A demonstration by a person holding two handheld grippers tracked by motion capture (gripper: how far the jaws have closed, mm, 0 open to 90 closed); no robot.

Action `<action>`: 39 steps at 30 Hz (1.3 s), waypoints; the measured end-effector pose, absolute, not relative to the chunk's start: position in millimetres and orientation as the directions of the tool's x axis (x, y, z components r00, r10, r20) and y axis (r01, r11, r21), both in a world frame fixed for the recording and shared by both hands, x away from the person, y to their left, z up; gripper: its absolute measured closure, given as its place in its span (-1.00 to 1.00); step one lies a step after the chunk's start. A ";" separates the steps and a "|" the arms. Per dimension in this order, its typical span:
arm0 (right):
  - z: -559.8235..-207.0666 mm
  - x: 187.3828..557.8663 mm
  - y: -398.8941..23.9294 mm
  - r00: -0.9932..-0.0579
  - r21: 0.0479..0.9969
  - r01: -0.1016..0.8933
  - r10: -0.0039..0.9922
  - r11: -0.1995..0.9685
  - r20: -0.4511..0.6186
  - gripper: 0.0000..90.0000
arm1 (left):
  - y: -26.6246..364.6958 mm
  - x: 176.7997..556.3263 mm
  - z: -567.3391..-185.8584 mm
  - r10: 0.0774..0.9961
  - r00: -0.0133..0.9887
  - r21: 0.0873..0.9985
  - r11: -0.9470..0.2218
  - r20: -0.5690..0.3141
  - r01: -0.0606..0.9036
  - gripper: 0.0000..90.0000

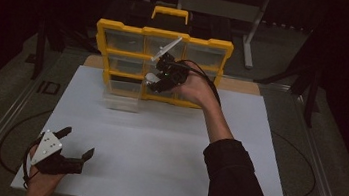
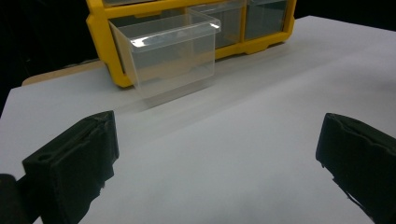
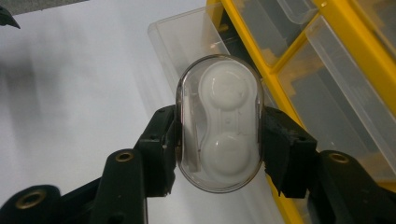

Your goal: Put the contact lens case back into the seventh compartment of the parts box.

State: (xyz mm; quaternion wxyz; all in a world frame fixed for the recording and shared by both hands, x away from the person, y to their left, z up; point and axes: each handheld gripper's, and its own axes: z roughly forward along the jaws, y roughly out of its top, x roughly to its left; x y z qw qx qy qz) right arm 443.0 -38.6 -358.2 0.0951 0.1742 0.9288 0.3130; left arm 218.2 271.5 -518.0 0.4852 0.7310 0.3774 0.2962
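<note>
A yellow organizer (image 1: 165, 34) with clear drawers stands upright at the back of the white sheet (image 1: 157, 141). One clear drawer (image 1: 121, 94) (image 2: 168, 56) is pulled out from its bottom-left slot and rests on the sheet. My right gripper (image 1: 157, 78) (image 3: 219, 140) is held in front of the organizer, above that drawer, shut on a clear oval case with two white round cups (image 3: 219, 123) (image 1: 152, 78). My left gripper (image 1: 76, 144) (image 2: 217, 154) rests at the sheet's near left corner, jaws wide apart with nothing between them.
The organizer (image 3: 303, 56) has a yellow carry handle (image 1: 170, 13) on top. A grey metal stand (image 1: 249, 26) rises behind it at the right. Dark table margins and cables (image 1: 300, 164) surround the sheet. Bare white sheet lies between the two grippers.
</note>
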 end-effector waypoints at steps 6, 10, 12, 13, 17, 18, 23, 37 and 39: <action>-360.4 444.1 -32.3 -0.921 0.621 0.264 0.385 0.738 -0.066 0.08 | 271.7 218.1 -517.9 0.839 0.540 0.933 -0.245 0.068 0.263 -1.00; -362.2 444.2 -27.4 -0.919 0.622 0.271 0.390 0.734 -0.060 0.08 | 271.8 218.4 -517.8 0.840 0.539 0.933 -0.243 0.066 0.265 -1.00; -362.6 444.9 -25.8 -0.920 0.627 0.268 0.388 0.731 -0.059 0.08 | 271.7 218.4 -518.0 0.839 0.540 0.933 -0.244 0.066 0.265 -1.00; -362.9 445.0 -25.2 -0.920 0.630 0.268 0.388 0.729 -0.057 0.08 | 271.5 218.5 -518.1 0.838 0.542 0.932 -0.246 0.067 0.265 -1.00; -363.6 444.5 -23.4 -0.918 0.635 0.270 0.392 0.723 -0.056 0.08 | 271.3 218.5 -518.1 0.838 0.542 0.933 -0.246 0.068 0.263 -1.00; -363.5 444.3 -22.8 -0.918 0.638 0.272 0.394 0.721 -0.053 0.08 | 271.4 218.7 -518.1 0.838 0.542 0.933 -0.245 0.067 0.264 -1.00; -363.7 444.7 -19.6 -0.920 0.649 0.264 0.388 0.714 -0.053 0.08 | 271.2 218.4 -517.7 0.837 0.543 0.933 -0.246 0.068 0.262 -1.00; -374.6 447.5 -2.3 -0.917 0.650 0.276 0.397 0.708 -0.043 0.07 | 271.1 218.7 -517.8 0.835 0.546 0.934 -0.245 0.066 0.262 -1.00; -376.7 448.8 0.0 -0.912 0.652 0.283 0.408 0.704 -0.044 0.08 | 271.2 218.7 -517.7 0.835 0.546 0.934 -0.244 0.065 0.262 -1.00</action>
